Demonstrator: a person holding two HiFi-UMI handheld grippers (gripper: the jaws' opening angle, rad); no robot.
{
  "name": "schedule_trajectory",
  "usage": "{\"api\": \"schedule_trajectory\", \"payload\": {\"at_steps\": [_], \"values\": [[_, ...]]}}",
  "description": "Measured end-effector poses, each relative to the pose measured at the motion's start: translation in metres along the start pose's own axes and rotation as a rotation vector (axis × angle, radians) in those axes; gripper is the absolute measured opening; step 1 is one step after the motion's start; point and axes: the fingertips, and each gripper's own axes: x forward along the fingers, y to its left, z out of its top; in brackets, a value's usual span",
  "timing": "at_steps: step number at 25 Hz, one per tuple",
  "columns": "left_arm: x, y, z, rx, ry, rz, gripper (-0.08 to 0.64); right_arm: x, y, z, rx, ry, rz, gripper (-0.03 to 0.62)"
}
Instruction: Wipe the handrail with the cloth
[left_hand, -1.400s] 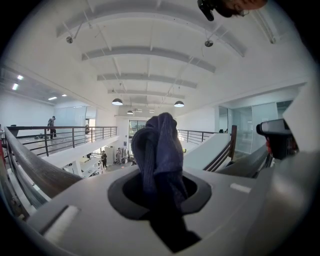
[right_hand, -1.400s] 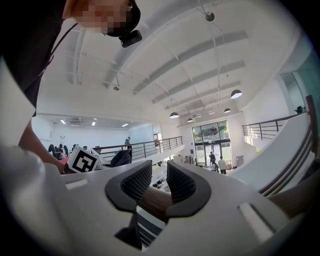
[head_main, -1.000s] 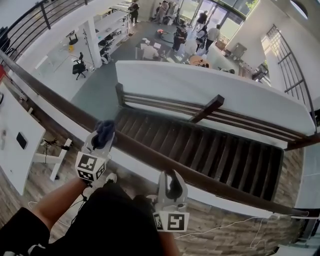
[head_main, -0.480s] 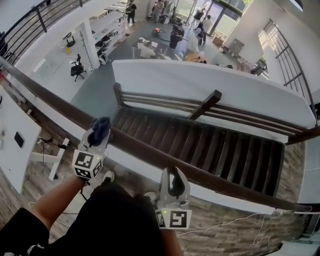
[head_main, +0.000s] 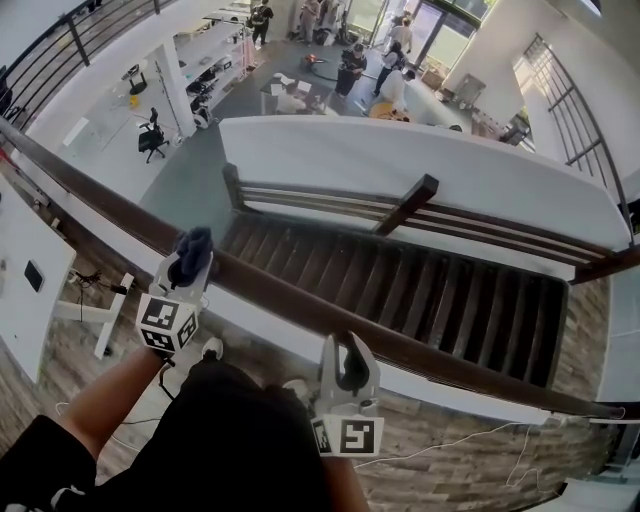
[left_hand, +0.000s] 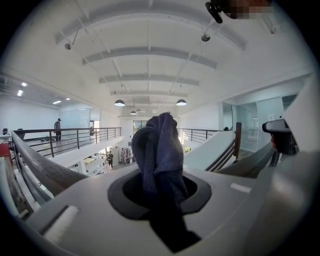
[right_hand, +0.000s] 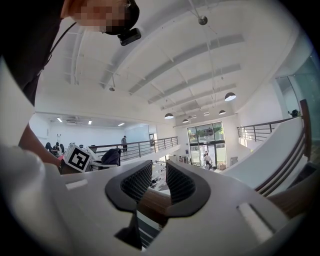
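A dark brown wooden handrail (head_main: 270, 285) runs from upper left to lower right in the head view. My left gripper (head_main: 189, 264) is shut on a bunched dark blue cloth (head_main: 193, 246), and the cloth lies on the rail's top. In the left gripper view the cloth (left_hand: 160, 150) stands up between the jaws and the rail (left_hand: 45, 170) passes at the left. My right gripper (head_main: 347, 352) sits further right at the rail. Its jaws stand apart with nothing gripped, and the rail (right_hand: 152, 202) shows low in the gap of the right gripper (right_hand: 159, 186).
Beyond the rail the floor drops to an open stairwell with dark stairs (head_main: 400, 300) and a lower banister (head_main: 405, 212). Several people stand on the ground floor (head_main: 350, 70). A white table (head_main: 30, 290) is at my left, and a thin cable (head_main: 450, 452) lies on the wood floor.
The left gripper with the cloth has slid a little to the left along the rail. The right gripper has shifted slightly the same way, jaws unchanged.
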Motion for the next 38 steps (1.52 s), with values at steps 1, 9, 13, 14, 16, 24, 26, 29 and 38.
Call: {"api": "schedule_trajectory", "payload": {"at_steps": [1, 9, 13, 14, 16, 24, 26, 29, 38], "values": [[0.000, -0.001, 0.000, -0.002, 0.002, -0.004, 0.078, -0.001, -0.001, -0.001, 0.002, 0.003, -0.001, 0.080], [0.000, -0.020, -0.003, 0.005, 0.006, -0.011, 0.078, -0.008, -0.008, -0.003, 0.004, 0.003, 0.002, 0.080], [0.002, -0.027, -0.001, 0.002, 0.012, -0.019, 0.078, -0.014, -0.012, -0.004, 0.010, 0.006, 0.016, 0.080], [0.002, -0.028, -0.002, -0.002, 0.014, -0.024, 0.078, -0.015, -0.011, -0.004, 0.014, 0.006, 0.018, 0.080], [0.002, -0.031, -0.004, -0.010, 0.018, -0.037, 0.078, -0.017, -0.011, -0.007, 0.019, 0.008, 0.017, 0.080], [0.005, -0.056, -0.002, -0.003, 0.021, -0.075, 0.080, -0.028, -0.027, -0.007, 0.034, -0.003, -0.006, 0.080], [0.005, -0.064, -0.003, 0.004, 0.020, -0.081, 0.080, -0.031, -0.028, -0.007, 0.036, -0.007, -0.006, 0.080], [0.006, -0.071, -0.002, 0.008, 0.013, -0.092, 0.080, -0.034, -0.028, -0.007, 0.034, -0.008, -0.006, 0.080], [0.011, -0.094, -0.001, 0.009, 0.023, -0.132, 0.080, -0.046, -0.039, -0.007, 0.031, -0.011, -0.013, 0.079]]}}
